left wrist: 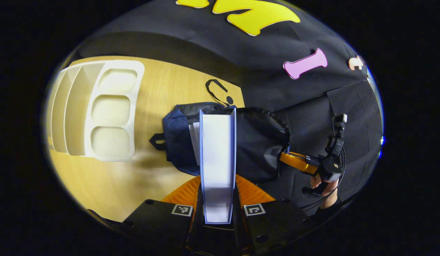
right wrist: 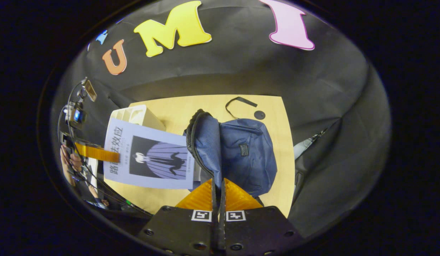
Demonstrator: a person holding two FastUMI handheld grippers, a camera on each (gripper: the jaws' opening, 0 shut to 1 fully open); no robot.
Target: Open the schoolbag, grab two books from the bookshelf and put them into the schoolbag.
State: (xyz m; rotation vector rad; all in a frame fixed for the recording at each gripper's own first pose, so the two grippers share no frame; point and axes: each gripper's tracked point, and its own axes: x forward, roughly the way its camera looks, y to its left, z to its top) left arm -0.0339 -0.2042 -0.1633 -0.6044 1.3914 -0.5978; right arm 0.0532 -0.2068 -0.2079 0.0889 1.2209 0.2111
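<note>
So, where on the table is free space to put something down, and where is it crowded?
Free: bare table between the bookshelf and the schoolbag, and a strip in front of the shelf. Crowded: the bag's mouth, where the left hand-held gripper holds a book and the right hand-held gripper pinches the bag's edge.

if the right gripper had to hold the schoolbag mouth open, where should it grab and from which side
Probably the zippered rim of the schoolbag, pinched from the table edge nearest the right gripper. The rim stands up as a thin flap there, and the book held by the left gripper enters from the other side.
</note>
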